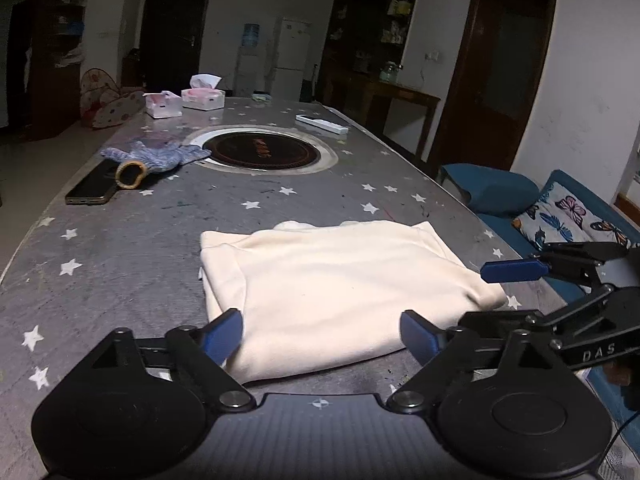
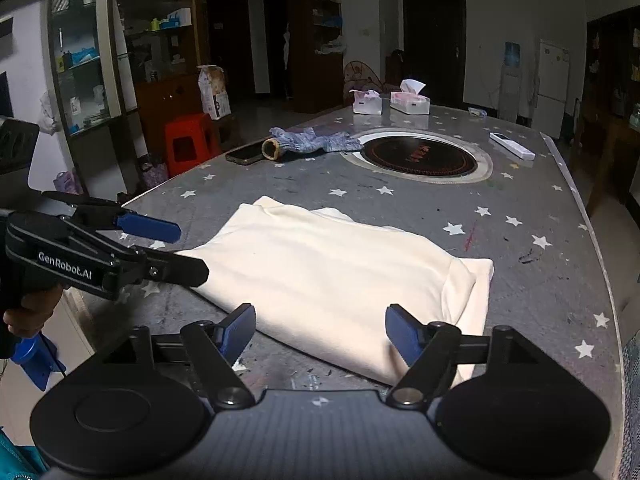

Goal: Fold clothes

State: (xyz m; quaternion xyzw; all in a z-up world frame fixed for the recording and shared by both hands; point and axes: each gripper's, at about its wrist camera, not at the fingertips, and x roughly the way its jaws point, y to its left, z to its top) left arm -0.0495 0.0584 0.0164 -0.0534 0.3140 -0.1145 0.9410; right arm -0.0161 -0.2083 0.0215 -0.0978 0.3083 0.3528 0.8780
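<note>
We see a cream cloth point(image 1: 340, 288) with no pattern on it. It lies on a grey table point(image 1: 120, 264) covered in little white stars. The round plate in the table point(image 1: 262, 151) is black with a white ring around it. The glove point(image 1: 160, 156) is speckled blue and grey, and the phone point(image 1: 94, 188) is black. Our grippers point(image 1: 322, 332) point(image 2: 320, 330) are black with blue fingertips point(image 1: 224, 334). The tissue boxes point(image 2: 410, 103) are pink and white. The stool point(image 2: 188, 142) is red. The cushion point(image 1: 568, 216) is white with butterflies.

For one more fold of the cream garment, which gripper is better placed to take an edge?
Probably the right gripper: its open jaws sit over the cream garment near the loose layered end. The left gripper, also open, faces a smooth folded edge.
</note>
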